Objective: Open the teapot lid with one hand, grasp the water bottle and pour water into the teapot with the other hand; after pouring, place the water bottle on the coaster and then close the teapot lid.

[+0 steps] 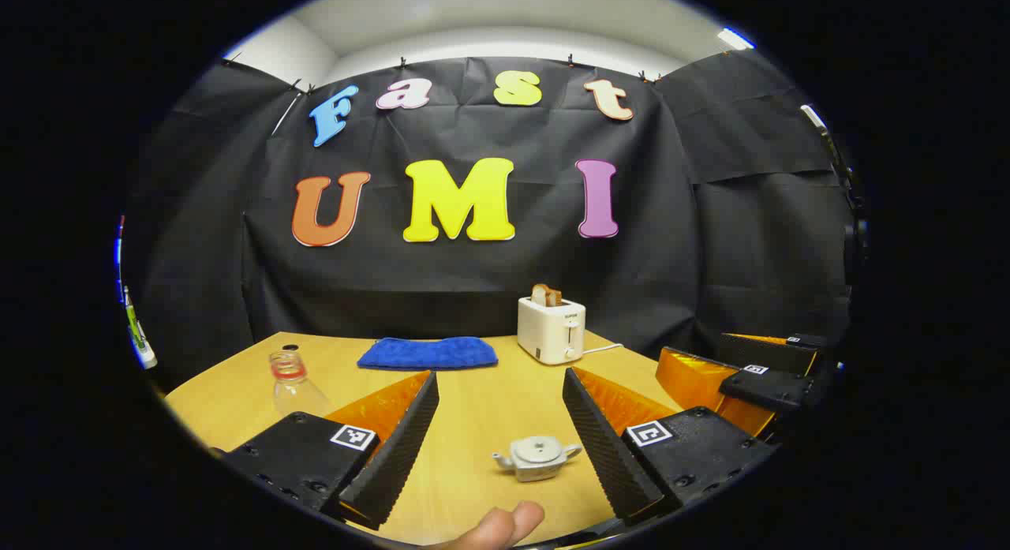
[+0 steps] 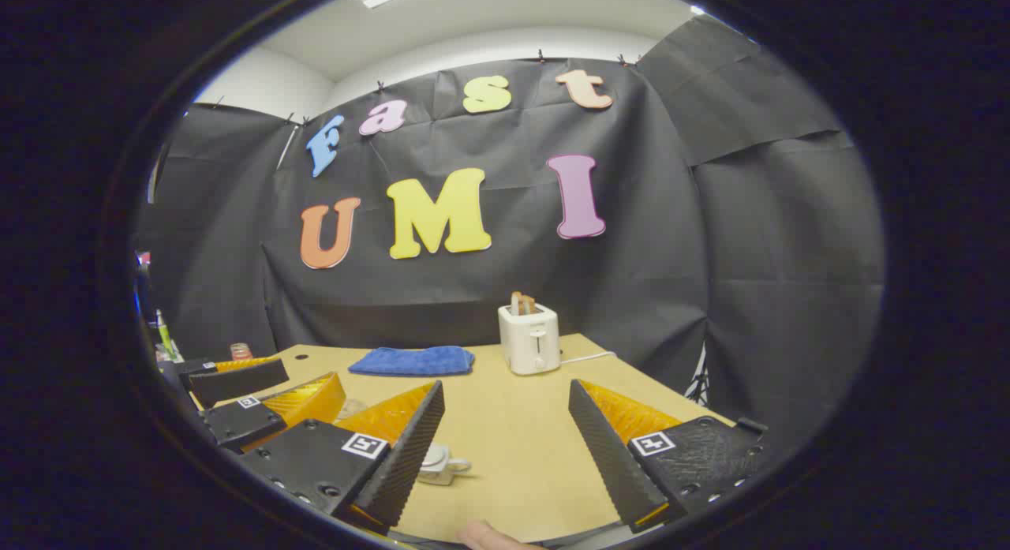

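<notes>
A small pale teapot (image 1: 536,458) with its lid on stands on the wooden table (image 1: 473,400), low between the fingers of my left gripper (image 1: 499,376), which is open and holds nothing. A clear water bottle (image 1: 292,380) with a red band stands to the left of that gripper. In the right gripper view the teapot (image 2: 443,463) is half hidden behind one finger of my right gripper (image 2: 506,386), also open and empty. A small dark disc (image 1: 290,347), perhaps the coaster, lies just behind the bottle.
A folded blue cloth (image 1: 428,353) lies at the back of the table. A white toaster (image 1: 551,329) holding toast stands to its right, its cord trailing off. The right gripper (image 1: 696,345) shows at the right of the left gripper view. A fingertip (image 1: 497,526) shows at the bottom.
</notes>
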Motion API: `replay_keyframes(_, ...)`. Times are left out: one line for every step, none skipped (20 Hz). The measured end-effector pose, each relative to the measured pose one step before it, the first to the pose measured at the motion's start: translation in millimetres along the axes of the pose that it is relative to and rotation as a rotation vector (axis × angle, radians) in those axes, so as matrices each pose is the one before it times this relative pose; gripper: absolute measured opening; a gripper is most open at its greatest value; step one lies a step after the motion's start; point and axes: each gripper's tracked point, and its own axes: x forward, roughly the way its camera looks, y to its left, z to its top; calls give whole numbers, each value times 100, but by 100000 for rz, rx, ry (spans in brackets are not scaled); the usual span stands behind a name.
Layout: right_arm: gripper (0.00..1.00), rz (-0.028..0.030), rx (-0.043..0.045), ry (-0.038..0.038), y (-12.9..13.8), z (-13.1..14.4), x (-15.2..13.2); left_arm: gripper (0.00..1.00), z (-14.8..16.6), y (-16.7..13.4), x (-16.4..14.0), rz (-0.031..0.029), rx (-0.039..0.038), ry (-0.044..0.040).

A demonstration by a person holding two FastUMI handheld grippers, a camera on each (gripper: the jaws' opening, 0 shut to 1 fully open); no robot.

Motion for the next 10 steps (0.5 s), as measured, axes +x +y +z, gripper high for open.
replay_keyframes(92,-289,-742,-148,924,-114,-191,99,4,1473,-733,1117,-1616,-117)
replay_keyframes(95,174,-1032,476,1045,-359,-81,99,-402,993,-364,-522,-393,1515)
replay_keyframes(95,1060,-2260,1184,1056,-435,-23,99,-450,883,-290,9,1138,1390)
replay_keyframes(96,46,-2357,614,756,-317,91,99,-499,1129,-307,959,2413,1562)
replay_keyframes(96,-978,-1524,-1004,291,127,3,98,-318,855,-466,837,2354,819)
replay_keyframes(96,-591,-433,-2154,97,530,-76,99,-162,845,-412,1235,1573,89)
replay_keyframes(95,50,11,-1687,370,372,-26,99,-344,684,-574,1615,619,294)
replay_keyframes(95,472,-634,-797,389,-109,66,99,-319,659,-274,1320,-553,-246)
replay_keyframes(95,855,-1364,-474,396,-115,3,98,-240,422,-99,758,-727,559)
replay_keyframes(95,667,-1928,121,278,-168,53,98,-386,369,6,930,-306,1154)
